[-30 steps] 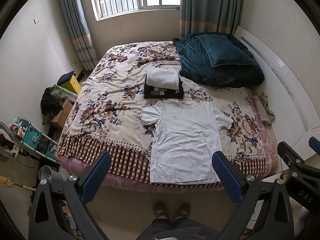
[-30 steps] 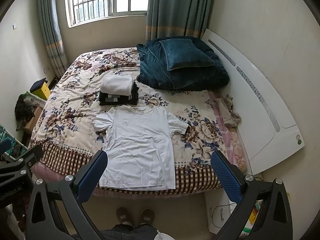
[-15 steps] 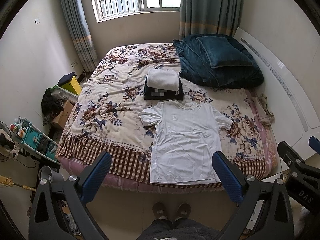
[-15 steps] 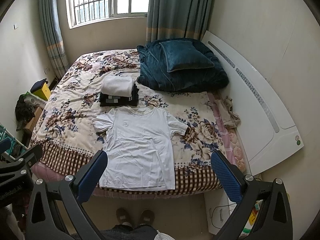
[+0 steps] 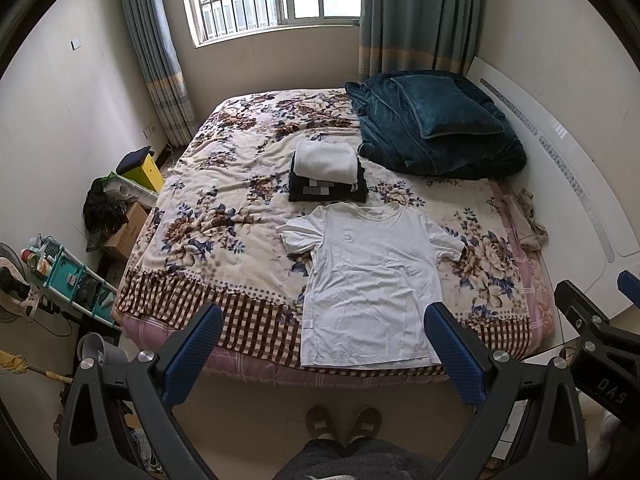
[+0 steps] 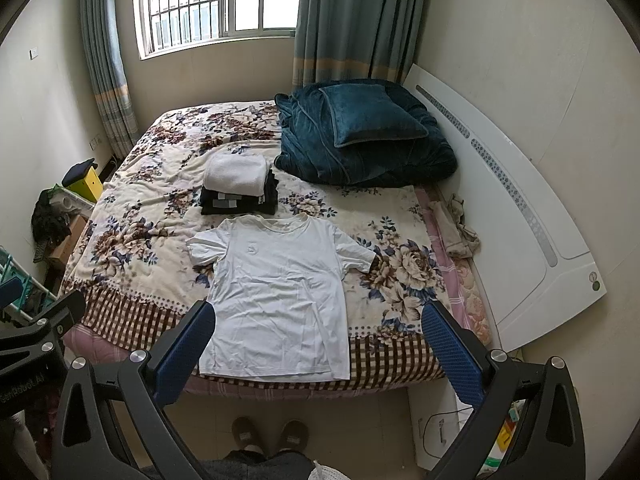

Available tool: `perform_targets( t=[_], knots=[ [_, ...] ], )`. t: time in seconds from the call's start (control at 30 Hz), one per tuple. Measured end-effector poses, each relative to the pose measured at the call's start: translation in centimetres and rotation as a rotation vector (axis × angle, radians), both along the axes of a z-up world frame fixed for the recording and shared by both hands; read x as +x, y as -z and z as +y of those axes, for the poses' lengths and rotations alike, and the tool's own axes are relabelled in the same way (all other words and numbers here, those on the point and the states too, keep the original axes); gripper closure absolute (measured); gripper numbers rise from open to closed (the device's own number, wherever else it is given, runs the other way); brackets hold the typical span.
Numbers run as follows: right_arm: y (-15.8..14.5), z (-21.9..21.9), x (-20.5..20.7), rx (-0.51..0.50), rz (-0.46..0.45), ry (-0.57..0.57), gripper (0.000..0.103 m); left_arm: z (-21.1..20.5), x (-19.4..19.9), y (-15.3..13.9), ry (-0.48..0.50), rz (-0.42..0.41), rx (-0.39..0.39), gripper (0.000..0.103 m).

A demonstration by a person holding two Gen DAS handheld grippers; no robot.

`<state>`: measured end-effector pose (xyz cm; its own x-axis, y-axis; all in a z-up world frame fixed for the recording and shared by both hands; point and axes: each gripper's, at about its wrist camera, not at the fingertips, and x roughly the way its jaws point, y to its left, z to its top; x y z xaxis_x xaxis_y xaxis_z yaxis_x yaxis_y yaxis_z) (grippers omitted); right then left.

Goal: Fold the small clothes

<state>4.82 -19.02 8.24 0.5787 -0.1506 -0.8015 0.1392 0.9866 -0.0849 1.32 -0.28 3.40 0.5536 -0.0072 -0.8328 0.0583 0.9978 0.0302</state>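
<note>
- White T-shirt (image 5: 370,280): lies flat and face up on the floral blanket (image 5: 224,220), collar toward the window, hem at the checked near border of the bed; both short sleeves are spread out. This is the landmark for the entries below.
- Stack of folded clothes (image 5: 327,176): just beyond the T-shirt's collar, a white folded piece on top of dark ones; a narrow strip of blanket separates it from the shirt.
- Teal quilt with pillow (image 5: 436,128): beyond the T-shirt and to its right, against the white headboard (image 5: 560,184).
- Left gripper (image 5: 320,354): held off the bed, short of the T-shirt's hem; blue-padded fingers spread wide, nothing between them.
- Right gripper (image 6: 316,348): likewise short of the hem, above the floor; fingers spread wide, gripping nothing.
- Slippered feet (image 6: 270,434): on the floor, nearer the camera than the T-shirt's hem.
- Teal shelf rack (image 5: 68,276): well to the left of the T-shirt, beside the bed.
</note>
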Motion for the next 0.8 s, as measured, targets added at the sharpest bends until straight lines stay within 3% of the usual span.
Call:
perform_targets(
  t=[0.8],
  knots=[
    [0.0,0.4,-0.3,-0.001,-0.006,-0.002,0.000,0.3,0.6,-1.9,0.003,-0.016,0.000,0.000]
  ],
)
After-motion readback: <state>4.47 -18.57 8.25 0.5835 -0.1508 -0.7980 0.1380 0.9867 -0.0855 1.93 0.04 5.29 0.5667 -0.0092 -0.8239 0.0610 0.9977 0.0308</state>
